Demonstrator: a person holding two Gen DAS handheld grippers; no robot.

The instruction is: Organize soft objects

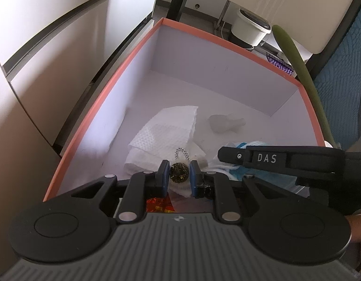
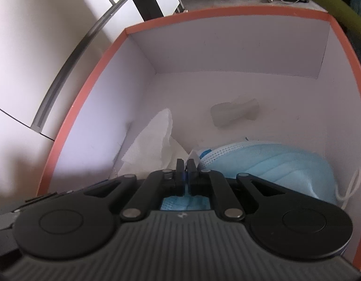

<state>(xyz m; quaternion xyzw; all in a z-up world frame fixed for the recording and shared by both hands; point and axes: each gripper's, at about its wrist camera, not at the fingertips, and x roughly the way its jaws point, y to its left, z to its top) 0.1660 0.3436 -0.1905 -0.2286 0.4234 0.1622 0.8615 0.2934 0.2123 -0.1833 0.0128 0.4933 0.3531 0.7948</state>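
An orange-rimmed box point(image 1: 227, 39) point(image 2: 227, 11) with white walls lies below both grippers. My left gripper point(image 1: 179, 164) is shut on a small dark glittery ball point(image 1: 179, 175) with a bead chain, held over crumpled white paper towels point(image 1: 166, 131) point(image 2: 154, 140). My right gripper point(image 2: 186, 162) point(image 1: 227, 155) is shut low in the box, and its pads appear to pinch the edge of a blue face mask point(image 2: 274, 161) point(image 1: 250, 177) that spreads out to the right. A pale translucent soft piece point(image 1: 227, 123) point(image 2: 234, 113) rests alone on the box floor farther back.
A shiny red-orange wrapper point(image 1: 157, 205) shows under the left gripper. Past the box stand a white tub point(image 1: 250, 28), a green tube point(image 1: 295, 53) and a teal chair point(image 1: 339, 58). White cabinet panels point(image 1: 51, 46) run along the left.
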